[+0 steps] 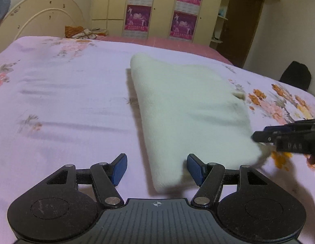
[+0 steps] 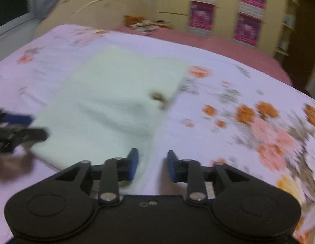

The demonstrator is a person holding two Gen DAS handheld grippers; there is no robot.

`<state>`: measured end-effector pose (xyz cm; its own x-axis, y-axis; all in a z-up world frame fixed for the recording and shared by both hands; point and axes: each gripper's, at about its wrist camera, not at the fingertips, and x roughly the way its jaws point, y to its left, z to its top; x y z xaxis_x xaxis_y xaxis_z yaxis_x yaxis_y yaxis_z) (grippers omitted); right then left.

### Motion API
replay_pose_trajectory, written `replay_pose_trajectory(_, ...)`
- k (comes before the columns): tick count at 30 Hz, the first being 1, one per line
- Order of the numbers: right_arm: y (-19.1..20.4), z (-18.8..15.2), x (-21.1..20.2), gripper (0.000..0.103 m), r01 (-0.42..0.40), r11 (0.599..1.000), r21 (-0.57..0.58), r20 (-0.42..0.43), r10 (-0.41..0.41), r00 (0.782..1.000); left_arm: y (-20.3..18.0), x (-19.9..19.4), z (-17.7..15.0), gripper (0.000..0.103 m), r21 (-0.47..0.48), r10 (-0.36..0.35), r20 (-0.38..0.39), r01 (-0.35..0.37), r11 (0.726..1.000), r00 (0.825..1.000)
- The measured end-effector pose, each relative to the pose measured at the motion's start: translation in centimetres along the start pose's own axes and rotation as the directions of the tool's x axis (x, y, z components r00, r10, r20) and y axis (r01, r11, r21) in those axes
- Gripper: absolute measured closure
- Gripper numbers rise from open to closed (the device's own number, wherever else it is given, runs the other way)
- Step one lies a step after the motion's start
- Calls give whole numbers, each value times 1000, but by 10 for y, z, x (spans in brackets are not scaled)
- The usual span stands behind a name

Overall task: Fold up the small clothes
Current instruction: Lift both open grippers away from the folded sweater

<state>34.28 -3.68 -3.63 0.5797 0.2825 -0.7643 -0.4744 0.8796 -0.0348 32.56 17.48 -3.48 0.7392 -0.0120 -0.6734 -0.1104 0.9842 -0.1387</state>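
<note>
Closest to the lens on the left side is the left gripper (image 1: pixel 156 168), blue pads spread well apart with nothing pinched, though the near corner of the folded white garment (image 1: pixel 188 109) sits just between them and looks to brush the right pad. That garment lies flat on the flowered bedsheet (image 1: pixel 65 101), a bit right of the middle, its long left edge running away toward the far side. Loads of bare sheet to the left of it and a fair strip in front, so plenty of room to move there; on the right it's tighter, since the right gripper (image 1: pixel 257 137) pokes in from the edge right at the garment's near right corner. From its own camera the right gripper (image 2: pixel 153 165) has its pads apart too, a narrower gap, empty, hovering over the garment's near edge and the sheet beside it. That view is pretty smeared, so I can't swear whether the left pad touches the cloth. It does show the wide flowered stretch on the right, which the left view cuts off, plus the left gripper (image 2: pixel 25 127) coming in from the left edge. Only the left view shows the wardrobe (image 1: pixel 157 8) with posters sharply, and a dark chair back (image 1: pixel 295 77) past the bed's right edge.
</note>
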Motion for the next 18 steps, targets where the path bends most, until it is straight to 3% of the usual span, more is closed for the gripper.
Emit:
replay_pose_trajectory(3, -5, -1, -22, 70, 65, 996, 62, 14, -65, 998, -7, -23, -4, 38, 1, 6, 24, -6, 1000, 1000)
replay_pose_trajectory(4, -8, -4, -31, 70, 52, 995, 86, 28, -55, 998, -11, -31, -5, 31, 6, 6, 31, -6, 1000, 999)
replay_pose_trajectory(5, -10, -7, -42, 69, 36, 993, 109, 38, -40, 998, -14, -39, -6, 16, 10, 9, 43, -9, 1000, 999)
replay_pose_trajectory(6, -10, -10, -53, 68, 27, 991, 128, 46, -33, 998, -19, -47, -7, 13, 16, 11, 62, -12, 1000, 998)
replay_pose_trajectory(10, -10, -20, -92, 56, 1, 987, 163, 80, -14, 997, -38, -76, -9, 12, 46, -4, 97, -1, 999, 995)
replay_pose_trajectory(14, -5, -32, -126, 52, -26, 979, 202, 107, 4, 994, -49, -108, -12, 12, 61, -3, 125, -5, 998, 992)
replay_pose_trajectory(18, 4, -43, -154, 31, -30, 975, 220, 127, 2, 992, -52, -137, -17, 7, 53, 1, 135, -9, 999, 991)
